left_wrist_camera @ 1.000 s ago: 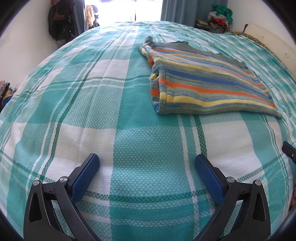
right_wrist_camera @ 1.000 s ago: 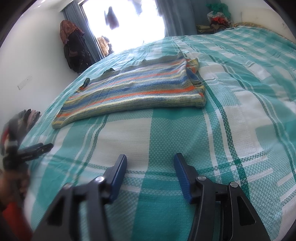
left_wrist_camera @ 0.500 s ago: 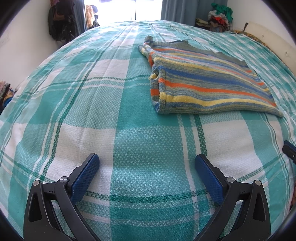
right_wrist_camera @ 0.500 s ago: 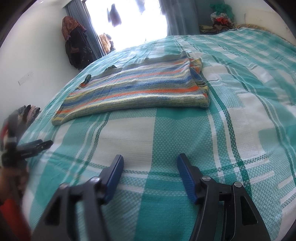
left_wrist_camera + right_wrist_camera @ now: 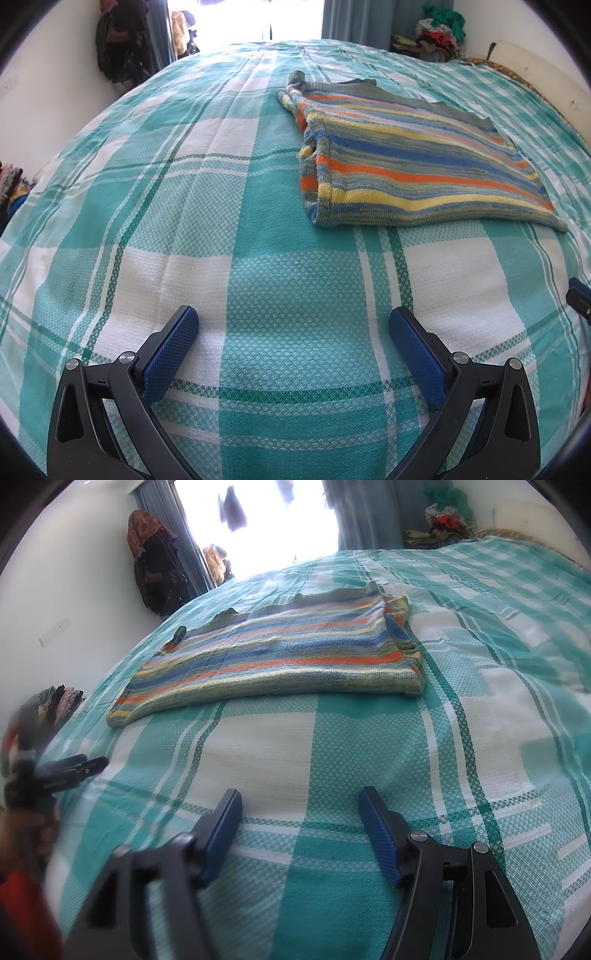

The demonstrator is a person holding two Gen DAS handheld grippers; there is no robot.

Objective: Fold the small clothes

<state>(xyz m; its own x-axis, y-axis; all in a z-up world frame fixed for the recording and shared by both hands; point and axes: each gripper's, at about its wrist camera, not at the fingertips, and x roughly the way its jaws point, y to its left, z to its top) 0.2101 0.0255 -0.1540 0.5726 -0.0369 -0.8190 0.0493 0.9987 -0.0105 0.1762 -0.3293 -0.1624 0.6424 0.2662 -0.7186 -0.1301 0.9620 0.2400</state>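
A striped knit garment (image 5: 406, 166) in blue, orange, yellow and grey lies folded flat on the bed, up and to the right in the left wrist view. In the right wrist view the garment (image 5: 280, 661) lies ahead, left of centre. My left gripper (image 5: 293, 332) is open and empty, low over the bedspread, well short of the garment. It also shows at the left edge of the right wrist view (image 5: 70, 768). My right gripper (image 5: 299, 808) is open and empty, also short of the garment. One of its fingertips (image 5: 580, 299) shows at the right edge of the left wrist view.
The bed carries a teal and white plaid bedspread (image 5: 184, 206). Dark clothes hang on the wall (image 5: 155, 572) by a bright window. A pile of clothes (image 5: 439, 33) sits beyond the bed's far right corner. More clothes (image 5: 59, 705) lie at the left.
The right gripper has tilted and drawn slightly nearer the garment, which now sits lower in its view. The left gripper has barely moved. Both stay open.
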